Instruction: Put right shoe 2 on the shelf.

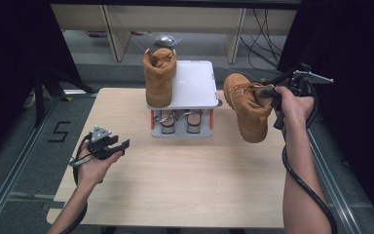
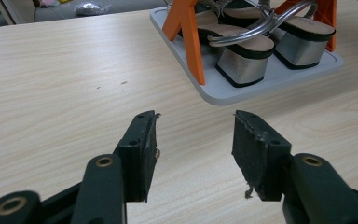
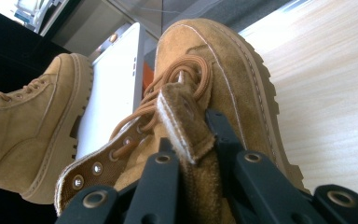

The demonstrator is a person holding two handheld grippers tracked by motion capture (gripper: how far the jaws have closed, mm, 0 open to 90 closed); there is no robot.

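A tan suede boot [image 1: 247,108] hangs in the air to the right of a small two-level shoe rack [image 1: 195,85], toe pointing down toward the table. My right gripper [image 1: 271,93] is shut on the boot's tongue [image 3: 186,123], with the laces beside the jaws. The matching boot [image 1: 159,77] stands upright on the left side of the rack's white top shelf. My left gripper [image 2: 193,140] rests low over the table at the near left, open, with nothing between its fingers.
A pair of silver block-heeled sandals [image 2: 256,42] sits on the rack's grey bottom tray [image 2: 242,91], between orange legs [image 2: 189,35]. The wooden table [image 1: 185,180] spreads in front of the rack. Shelving and cables stand behind the table.
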